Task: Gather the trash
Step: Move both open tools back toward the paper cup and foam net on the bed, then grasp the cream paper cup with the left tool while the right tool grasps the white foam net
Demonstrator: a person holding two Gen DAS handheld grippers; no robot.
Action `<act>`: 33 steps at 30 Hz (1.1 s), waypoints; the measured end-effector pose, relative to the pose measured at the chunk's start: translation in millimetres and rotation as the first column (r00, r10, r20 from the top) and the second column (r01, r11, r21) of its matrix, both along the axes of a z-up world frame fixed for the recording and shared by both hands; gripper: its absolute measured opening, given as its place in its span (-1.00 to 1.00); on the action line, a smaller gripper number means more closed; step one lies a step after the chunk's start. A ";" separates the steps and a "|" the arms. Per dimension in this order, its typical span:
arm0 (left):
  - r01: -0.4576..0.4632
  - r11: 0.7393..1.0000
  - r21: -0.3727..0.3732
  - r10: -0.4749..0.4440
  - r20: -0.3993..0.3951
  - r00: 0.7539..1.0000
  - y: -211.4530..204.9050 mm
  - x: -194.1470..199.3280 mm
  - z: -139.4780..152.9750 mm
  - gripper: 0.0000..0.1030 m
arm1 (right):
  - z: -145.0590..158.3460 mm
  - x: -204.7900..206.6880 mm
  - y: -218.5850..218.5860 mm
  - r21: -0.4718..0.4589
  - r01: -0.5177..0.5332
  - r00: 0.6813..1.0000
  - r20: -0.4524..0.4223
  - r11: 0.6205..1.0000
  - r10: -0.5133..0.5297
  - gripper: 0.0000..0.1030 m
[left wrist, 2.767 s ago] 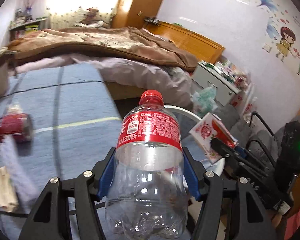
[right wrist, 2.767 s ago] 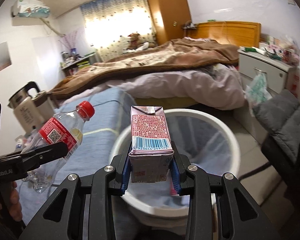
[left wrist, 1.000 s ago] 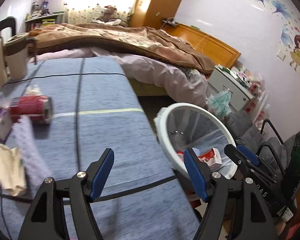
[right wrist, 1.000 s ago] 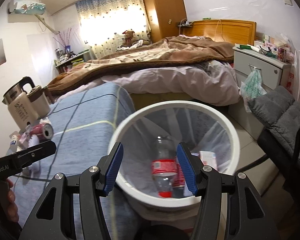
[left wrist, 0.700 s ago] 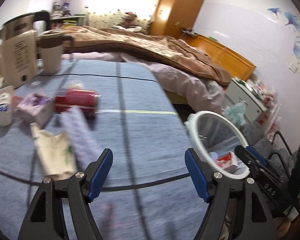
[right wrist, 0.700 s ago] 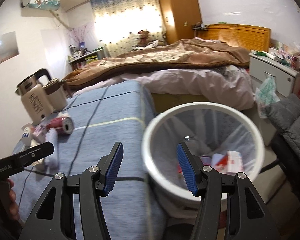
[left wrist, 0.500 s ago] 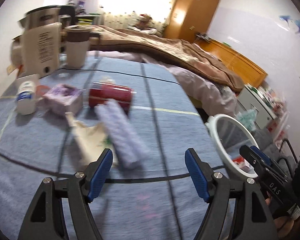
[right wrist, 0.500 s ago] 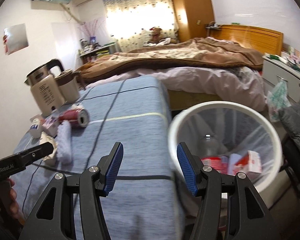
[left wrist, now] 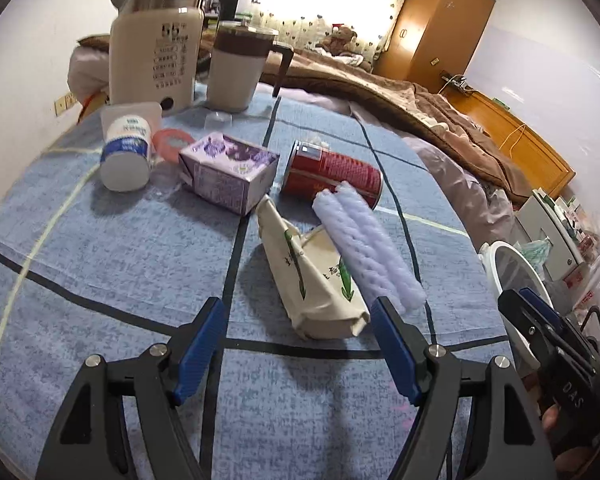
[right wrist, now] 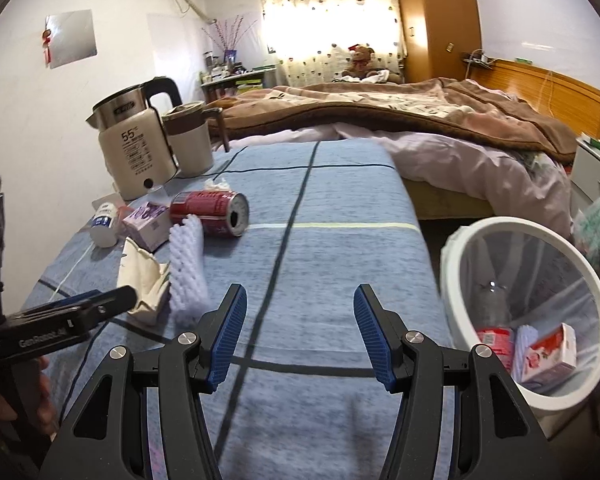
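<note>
Trash lies on the blue cloth: a cream paper bag (left wrist: 312,280) (right wrist: 140,276), a pale purple foam roll (left wrist: 366,248) (right wrist: 188,264), a red can (left wrist: 332,178) (right wrist: 210,212) on its side, a purple carton (left wrist: 230,172) (right wrist: 147,220) and a small white bottle (left wrist: 126,152) (right wrist: 102,220). My left gripper (left wrist: 300,344) is open and empty, just short of the paper bag. My right gripper (right wrist: 298,332) is open and empty over bare cloth. The white bin (right wrist: 460,248) (left wrist: 496,252) stands at the right and holds a bottle (right wrist: 494,320) and a red-white carton (right wrist: 548,354).
A kettle (left wrist: 158,44) (right wrist: 134,148) and a mug (left wrist: 236,68) (right wrist: 190,144) stand at the table's far left. A bed (right wrist: 420,120) with a brown blanket lies beyond the table. A white cabinet (right wrist: 596,172) is at the right.
Both grippers dropped their loads, the bottle and the carton, into the bin. Both then swung left from the bin toward the trash on the cloth. Both stay open.
</note>
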State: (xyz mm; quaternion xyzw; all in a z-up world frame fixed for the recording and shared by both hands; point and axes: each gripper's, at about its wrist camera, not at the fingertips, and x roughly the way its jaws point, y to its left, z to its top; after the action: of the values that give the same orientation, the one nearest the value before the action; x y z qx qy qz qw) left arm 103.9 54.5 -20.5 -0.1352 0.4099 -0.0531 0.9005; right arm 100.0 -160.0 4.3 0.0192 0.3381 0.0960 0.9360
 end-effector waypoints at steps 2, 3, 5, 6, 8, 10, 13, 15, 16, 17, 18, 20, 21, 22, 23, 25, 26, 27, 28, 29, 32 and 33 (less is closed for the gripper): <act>0.011 1.000 -0.018 -0.012 -0.017 1.000 -0.1 6.0 -5.8 0.50 | -1.6 3.3 5.3 -0.010 -0.003 1.000 -0.005 1.000 0.003 0.10; 0.013 0.999 -0.035 -0.014 -0.024 1.000 0.6 9.2 -8.5 0.50 | -2.3 4.5 6.6 -0.011 -0.004 1.000 -0.007 1.000 0.004 0.10; 0.013 0.998 -0.057 -0.016 -0.042 0.999 1.9 15.4 -12.9 0.50 | -3.5 8.0 9.4 -0.013 -0.004 1.000 -0.014 1.000 0.004 0.10; 0.012 0.999 -0.049 -0.014 -0.041 0.999 1.4 17.2 -13.3 0.50 | -4.3 10.3 11.3 -0.017 -0.005 1.000 -0.017 1.000 0.005 0.10; 0.015 1.000 -0.018 -0.016 -0.048 0.999 -0.3 22.3 -16.1 0.50 | -4.7 12.1 13.7 -0.024 -0.006 1.000 -0.019 1.000 0.005 0.10; 0.009 1.000 -0.013 -0.010 -0.049 0.999 0.8 27.2 -15.9 0.50 | -5.4 15.4 16.4 -0.026 -0.007 1.000 -0.022 1.000 0.006 0.10; -0.008 1.000 -0.030 0.007 -0.043 0.999 8.0 30.0 -14.4 0.50 | -6.2 17.8 19.8 -0.023 -0.008 1.000 -0.026 1.000 0.007 0.10; -0.010 1.000 -0.029 0.008 -0.049 0.999 12.4 32.8 -16.1 0.50 | -7.3 19.4 22.7 -0.025 -0.011 1.000 -0.029 1.000 0.011 0.10; -0.012 0.999 -0.036 0.010 -0.043 0.999 15.2 33.8 -16.1 0.50 | -7.6 20.3 23.8 -0.026 -0.015 0.999 -0.030 1.000 0.014 0.10; -0.019 0.999 -0.036 0.018 -0.041 0.999 18.1 34.9 -15.9 0.50 | -8.5 21.7 25.9 -0.030 -0.018 0.999 -0.034 0.999 0.017 0.10; -0.024 0.999 -0.037 0.022 -0.042 0.999 20.4 35.7 -15.7 0.50 | -9.0 22.4 26.9 -0.032 -0.019 0.999 -0.035 0.999 0.018 0.10; -0.035 0.999 -0.042 0.034 -0.036 0.999 26.0 37.1 -16.1 0.49 | -9.7 24.1 30.4 -0.031 -0.025 0.999 -0.038 0.999 0.024 0.10; -0.039 0.998 -0.047 0.037 -0.036 0.999 29.1 37.6 -17.0 0.44 | -10.1 25.1 31.9 -0.030 -0.028 0.999 -0.040 0.999 0.027 0.10; -0.039 0.998 -0.053 0.038 -0.033 0.999 32.1 37.3 -17.8 0.39 | -10.5 26.0 33.7 -0.030 -0.033 0.999 -0.042 0.999 0.032 0.10; -0.042 0.998 -0.054 0.040 -0.033 0.999 34.4 37.3 -18.2 0.27 | -10.7 26.8 35.5 -0.031 -0.035 0.998 -0.044 0.999 0.034 0.10; -0.036 0.998 -0.043 0.034 -0.036 0.999 38.1 37.4 -18.4 0.12 | -11.4 28.3 39.2 -0.031 -0.043 0.998 -0.047 0.999 0.042 0.10; -0.033 0.999 -0.040 0.032 -0.038 0.999 40.0 37.3 -18.8 0.01 | -12.0 29.1 41.5 -0.028 -0.050 0.998 -0.049 0.998 0.049 0.10; -0.027 0.999 -0.040 0.026 -0.039 0.999 41.5 37.4 -19.1 -0.07 | -12.5 29.9 43.1 -0.026 -0.056 0.997 -0.050 0.998 0.054 0.10; -0.016 0.999 -0.042 0.015 -0.037 0.999 42.3 36.9 -18.7 -0.13 | -13.1 30.3 44.4 -0.023 -0.062 0.997 -0.052 0.998 0.061 0.10; -0.010 0.999 -0.047 0.009 -0.035 0.999 43.3 37.1 -18.4 -0.26 | -13.9 32.1 46.7 -0.020 -0.069 0.996 -0.057 0.997 0.068 0.10; -0.010 1.000 -0.026 0.009 -0.029 1.000 45.7 35.8 -16.1 -0.40 | -16.8 35.5 52.9 -0.012 -0.096 0.993 -0.072 0.995 0.095 0.10; -0.009 0.999 -0.031 0.008 -0.028 1.000 47.5 34.7 -15.8 -0.40 | -17.5 36.1 54.8 -0.010 -0.102 0.992 -0.076 0.995 0.101 0.10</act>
State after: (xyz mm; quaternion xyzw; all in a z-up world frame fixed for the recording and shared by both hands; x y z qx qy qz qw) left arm 138.6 101.9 -36.3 -0.1515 0.4212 -0.0537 0.8926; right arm 136.2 -105.2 -13.1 -0.0008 0.3745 0.1404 0.9165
